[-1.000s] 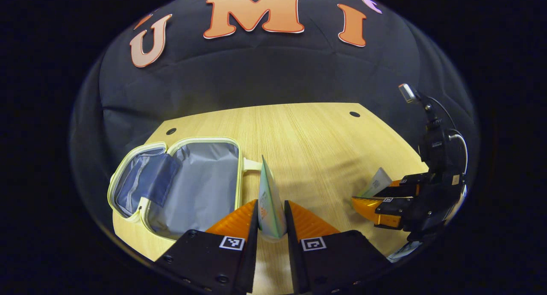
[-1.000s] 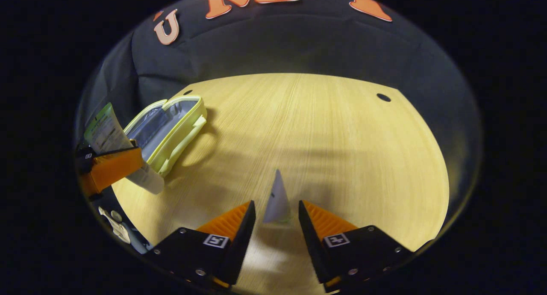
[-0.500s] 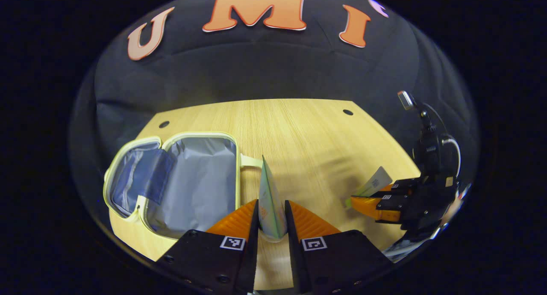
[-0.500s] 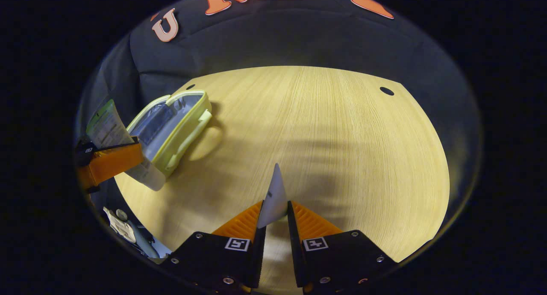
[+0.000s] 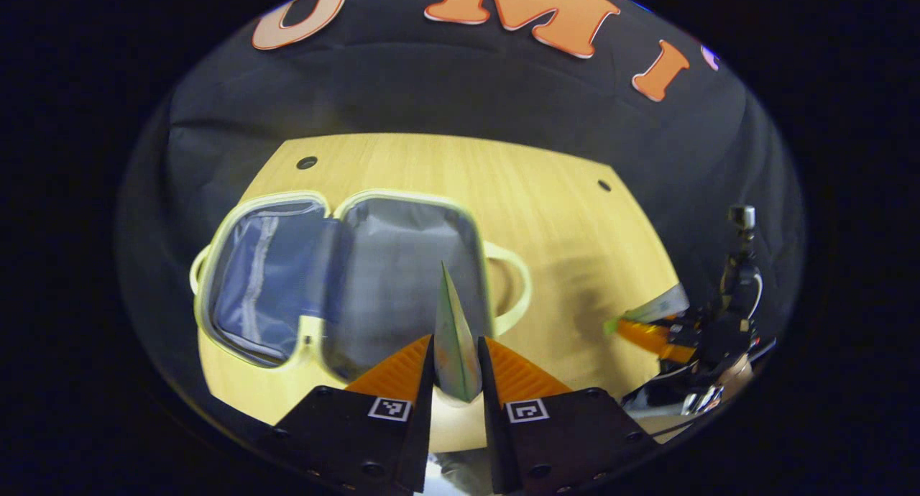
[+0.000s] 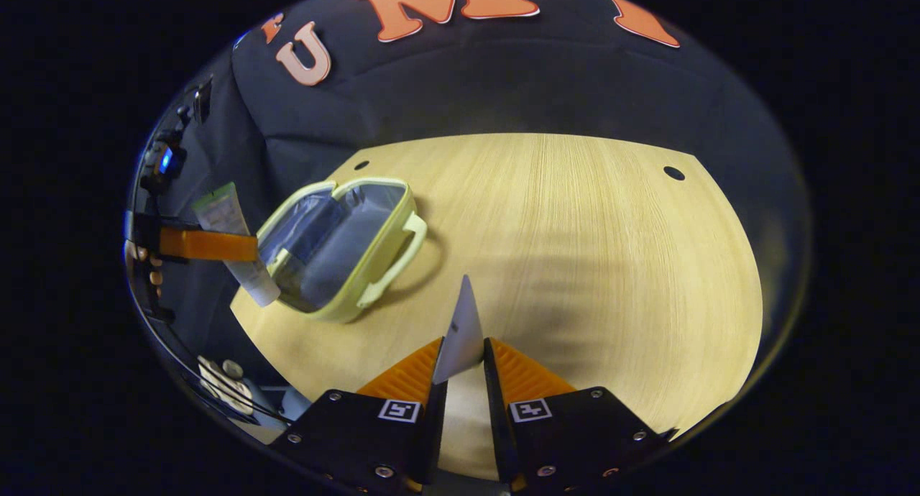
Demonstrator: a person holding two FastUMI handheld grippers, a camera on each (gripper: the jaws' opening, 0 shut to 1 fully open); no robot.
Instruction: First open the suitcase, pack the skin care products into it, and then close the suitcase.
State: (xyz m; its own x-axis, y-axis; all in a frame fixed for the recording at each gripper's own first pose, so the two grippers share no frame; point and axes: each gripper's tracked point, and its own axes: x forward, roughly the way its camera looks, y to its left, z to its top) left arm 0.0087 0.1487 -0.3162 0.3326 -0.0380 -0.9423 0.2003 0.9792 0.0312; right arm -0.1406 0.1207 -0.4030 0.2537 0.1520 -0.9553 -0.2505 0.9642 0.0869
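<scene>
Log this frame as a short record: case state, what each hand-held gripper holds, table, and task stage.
case: suitcase open flat on the table, both halves showing lining, nothing visible inside
left hand-held gripper: shut on a tube, over the case's near edge
right hand-held gripper: shut on a second tube, above bare table
stage: opened; tubes not yet packed

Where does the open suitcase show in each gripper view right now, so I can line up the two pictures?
Left gripper view: the suitcase lies open left of centre, just beyond the left tongs and the tube they hold.
Right gripper view: the suitcase sits at the left, near the table's left edge.
Shared landmark: the suitcase's handle, on the side facing the bare table.
</scene>
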